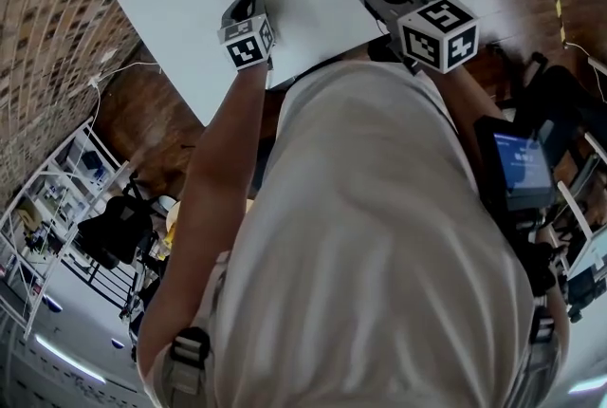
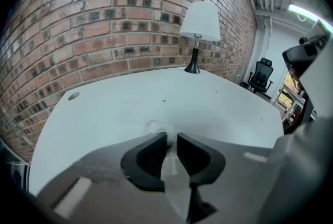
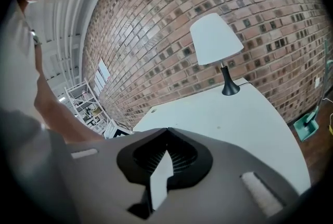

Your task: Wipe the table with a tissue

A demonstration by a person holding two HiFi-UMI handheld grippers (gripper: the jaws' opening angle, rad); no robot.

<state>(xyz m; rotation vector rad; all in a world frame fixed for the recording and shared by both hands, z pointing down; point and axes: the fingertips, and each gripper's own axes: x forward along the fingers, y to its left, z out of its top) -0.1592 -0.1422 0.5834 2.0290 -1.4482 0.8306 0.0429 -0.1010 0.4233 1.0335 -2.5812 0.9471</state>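
Now tissue (image 2: pixel 155 126) pinched at left tongs (image 2: pixel 171 136) tips, on table (image 2: pixel 218 106).

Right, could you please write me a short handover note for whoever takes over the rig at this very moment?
Left gripper: shut on the tissue, its bunched end down on the white table.
Right gripper: shut, empty, above the table's near side.
Done: tissue in grip; how much is wiped cannot be told.
To do: wipe onward; a small brown speck lies ahead, towards the lamp.
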